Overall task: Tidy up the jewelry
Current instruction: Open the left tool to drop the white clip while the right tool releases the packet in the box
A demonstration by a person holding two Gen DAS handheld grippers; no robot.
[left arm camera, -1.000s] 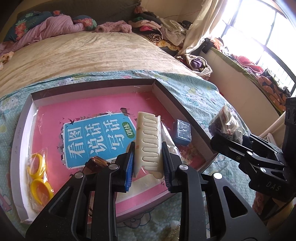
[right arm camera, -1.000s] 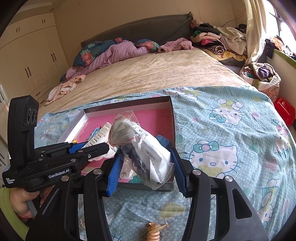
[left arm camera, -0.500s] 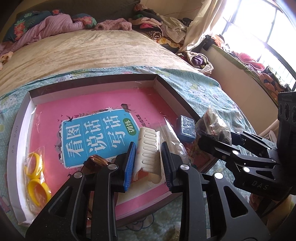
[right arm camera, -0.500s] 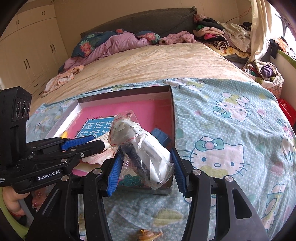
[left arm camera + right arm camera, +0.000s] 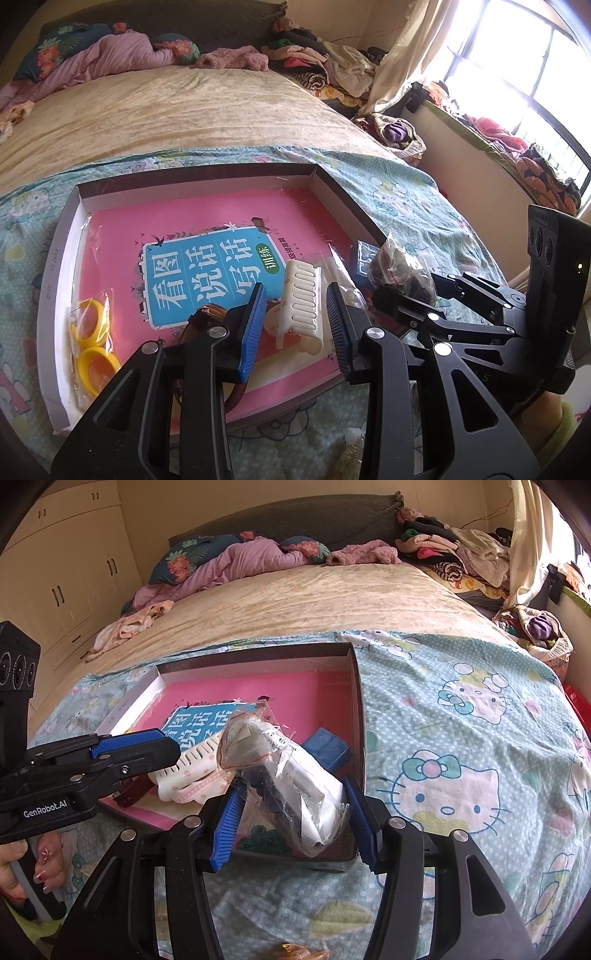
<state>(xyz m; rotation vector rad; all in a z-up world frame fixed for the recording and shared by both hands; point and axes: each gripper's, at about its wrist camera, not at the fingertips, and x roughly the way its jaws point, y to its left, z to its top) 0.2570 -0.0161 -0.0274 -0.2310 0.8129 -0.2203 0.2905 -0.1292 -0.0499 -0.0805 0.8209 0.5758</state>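
Observation:
A shallow box lined with a pink book lies on the bed. A white hair clip lies in it near the front edge, between the spread jaws of my open left gripper, which no longer touch it. My right gripper is shut on a clear plastic bag of dark and white items, held over the box's front right corner. The bag also shows in the left wrist view. Yellow rings in a bag lie at the box's left. A small blue box sits at its right.
A brown hoop lies under my left gripper. A gold trinket lies on the Hello Kitty sheet in front of the box. Pillows and heaped clothes lie at the bed's far end. A window is to the right.
My left gripper has let go of the white hair clip, which now lies in the box, and has drawn back. My right gripper has moved forward over the box with the bag.

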